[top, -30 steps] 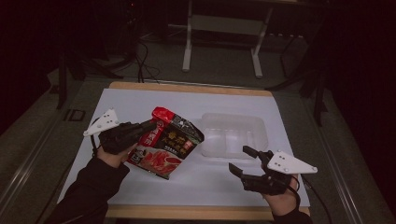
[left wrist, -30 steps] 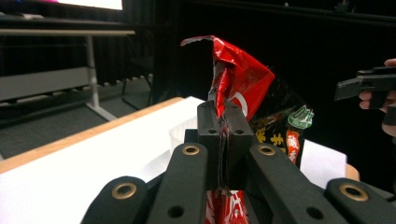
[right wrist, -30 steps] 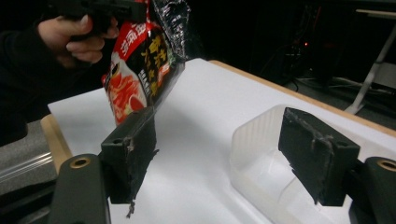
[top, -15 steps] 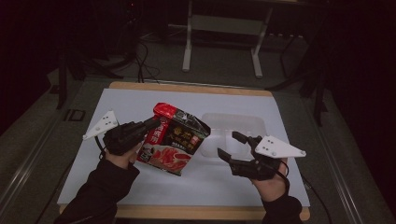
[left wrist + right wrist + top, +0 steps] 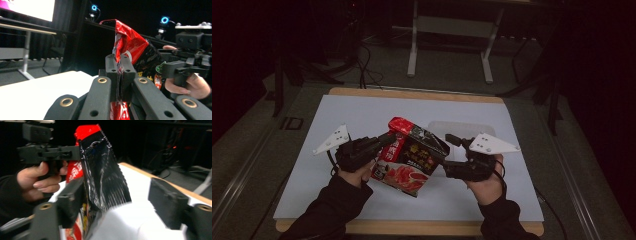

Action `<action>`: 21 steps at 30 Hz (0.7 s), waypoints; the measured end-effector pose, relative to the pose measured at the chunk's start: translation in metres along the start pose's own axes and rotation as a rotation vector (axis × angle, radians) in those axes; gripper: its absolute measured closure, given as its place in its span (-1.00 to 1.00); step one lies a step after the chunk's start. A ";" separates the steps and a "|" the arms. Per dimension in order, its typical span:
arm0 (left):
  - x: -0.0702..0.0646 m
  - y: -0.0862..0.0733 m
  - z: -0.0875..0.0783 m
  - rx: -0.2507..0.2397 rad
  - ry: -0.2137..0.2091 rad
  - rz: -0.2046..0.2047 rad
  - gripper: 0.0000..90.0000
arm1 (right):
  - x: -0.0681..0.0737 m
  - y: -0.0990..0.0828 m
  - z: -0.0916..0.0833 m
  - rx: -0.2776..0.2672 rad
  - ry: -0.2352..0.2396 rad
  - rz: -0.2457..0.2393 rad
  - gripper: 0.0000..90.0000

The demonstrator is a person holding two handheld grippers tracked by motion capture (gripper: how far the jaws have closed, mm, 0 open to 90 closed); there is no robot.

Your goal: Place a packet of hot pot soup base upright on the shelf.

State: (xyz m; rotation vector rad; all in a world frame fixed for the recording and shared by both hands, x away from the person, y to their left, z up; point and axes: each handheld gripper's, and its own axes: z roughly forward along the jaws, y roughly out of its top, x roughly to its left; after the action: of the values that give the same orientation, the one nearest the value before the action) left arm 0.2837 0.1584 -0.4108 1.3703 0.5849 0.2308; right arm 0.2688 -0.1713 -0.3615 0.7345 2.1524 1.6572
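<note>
A red and black snack bag [image 5: 412, 155] is held upright above the white table [image 5: 342, 115]. My left gripper [image 5: 387, 141] is shut on the bag's left edge; in the left gripper view its jaws [image 5: 119, 75] pinch the crinkled seam of the bag [image 5: 132, 45]. My right gripper [image 5: 449, 152] is at the bag's right side. In the right gripper view its jaws [image 5: 120, 202] stand apart with the bag's black edge [image 5: 105, 177] between them, close to the left jaw, and they have just been closing. The left gripper [image 5: 62, 152] also shows there, farther off.
A clear plastic tray [image 5: 472, 131] lies on the table behind the bag and the right hand. The table's wooden edge [image 5: 412, 93] runs along the far side. Beyond it stand metal table legs [image 5: 414, 45] and cables on the floor.
The right gripper has moved left up to the bag, and its jaws now straddle the bag's right edge. The left gripper has carried the bag slightly right and turned it more upright.
</note>
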 end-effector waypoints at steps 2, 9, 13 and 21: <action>-0.001 -0.001 0.001 -0.006 -0.001 0.009 0.96 | 0.001 0.000 0.001 0.004 0.006 0.002 -0.27; -0.002 -0.003 0.004 -0.007 -0.018 0.000 0.96 | 0.006 0.001 0.006 0.011 0.041 -0.004 0.18; 0.000 -0.005 0.004 0.014 -0.009 0.026 0.96 | 0.008 0.004 0.007 0.052 0.075 -0.030 0.62; 0.005 -0.004 0.005 0.025 -0.052 0.003 0.95 | 0.012 0.008 0.006 0.068 0.040 -0.040 0.68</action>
State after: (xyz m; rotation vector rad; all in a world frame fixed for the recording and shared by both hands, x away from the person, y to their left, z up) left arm 0.2903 0.1556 -0.4157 1.3977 0.5446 0.1898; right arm 0.2639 -0.1583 -0.3546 0.6775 2.2462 1.5991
